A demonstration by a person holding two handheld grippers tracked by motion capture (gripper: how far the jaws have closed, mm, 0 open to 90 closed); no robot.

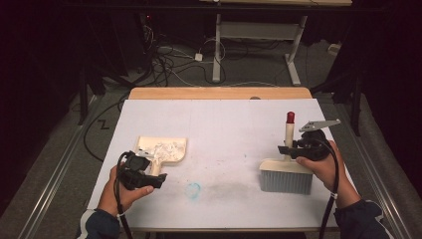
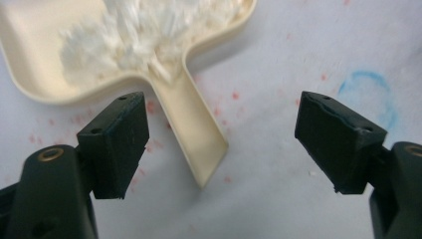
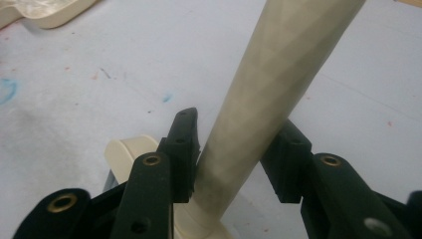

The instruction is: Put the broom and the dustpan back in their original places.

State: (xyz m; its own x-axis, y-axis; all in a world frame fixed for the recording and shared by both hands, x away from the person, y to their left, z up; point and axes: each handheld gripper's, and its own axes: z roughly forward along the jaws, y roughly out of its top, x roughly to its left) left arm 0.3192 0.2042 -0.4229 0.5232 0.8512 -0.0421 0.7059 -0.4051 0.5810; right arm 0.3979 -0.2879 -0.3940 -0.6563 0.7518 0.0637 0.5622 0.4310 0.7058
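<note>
A cream dustpan [image 1: 161, 149] lies at the left of the white-covered table [image 1: 224, 119], holding a heap of white shreds [image 2: 144, 30]. My left gripper [image 1: 152, 167] is open around the pan's flat handle [image 2: 194, 134]; both pads stand clear of it. At the right a cream hand brush [image 1: 286, 177] stands on its grey bristles, its red-tipped handle [image 1: 289, 124] pointing up. My right gripper [image 1: 288, 149] has the handle [image 3: 278, 74] between its jaws. The jaws are a little apart: one pad lies by the handle and the other is just off it.
A faint blue ring [image 1: 193, 189] is drawn on the white cover between the two tools, with small red specks around the pan. The wooden table edge [image 1: 219, 93] runs along the far side. Beyond it are floor cables [image 1: 169, 59] and another table's legs [image 1: 217, 50].
</note>
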